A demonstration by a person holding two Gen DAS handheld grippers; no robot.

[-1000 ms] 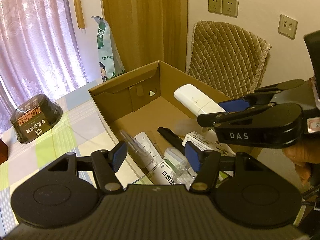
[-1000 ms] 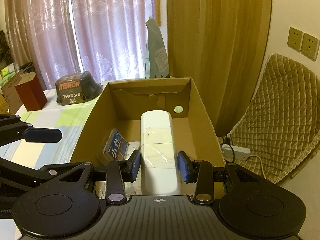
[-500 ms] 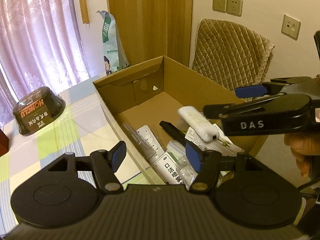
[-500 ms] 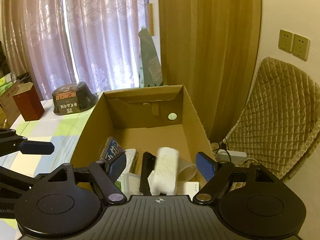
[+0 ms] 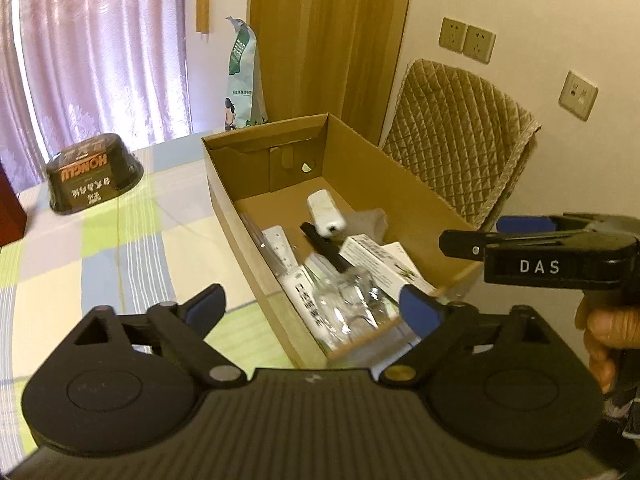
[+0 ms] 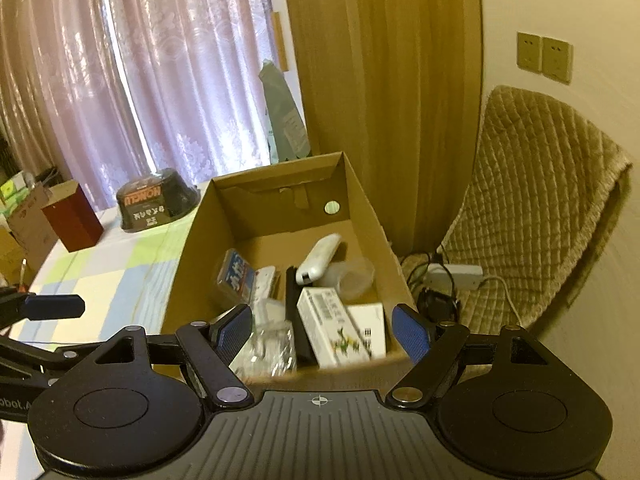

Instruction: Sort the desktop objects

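Observation:
An open cardboard box point(image 5: 400, 178) point(image 6: 372, 216) stands on the checked tablecloth. Inside it lies a white oblong case point(image 5: 326, 213) point(image 6: 319, 260), tilted on top of other items: white medicine boxes point(image 6: 338, 326) point(image 5: 378, 260), a black bar point(image 6: 294, 304), a blue-labelled packet point(image 6: 236, 282) and crinkled clear plastic point(image 5: 352, 308). My right gripper point(image 6: 322, 330) is open and empty above the box's near end. My left gripper point(image 5: 314, 312) is open and empty over the box's near left corner. The right gripper point(image 5: 560, 256) shows in the left wrist view, held by a hand point(image 5: 604, 332).
A black bowl-shaped container point(image 5: 90, 180) point(image 6: 154, 202) sits upside down on the table point(image 5: 100, 248) to the left. A dark red box point(image 6: 72, 220) stands further left. A quilted chair point(image 5: 460, 148) is behind the box, with a power strip point(image 6: 454, 274) on the floor. A green bag point(image 5: 242, 80) leans at the wall.
My right gripper opened and let go of the white case, which dropped into the box. Both grippers have pulled back and up from the box.

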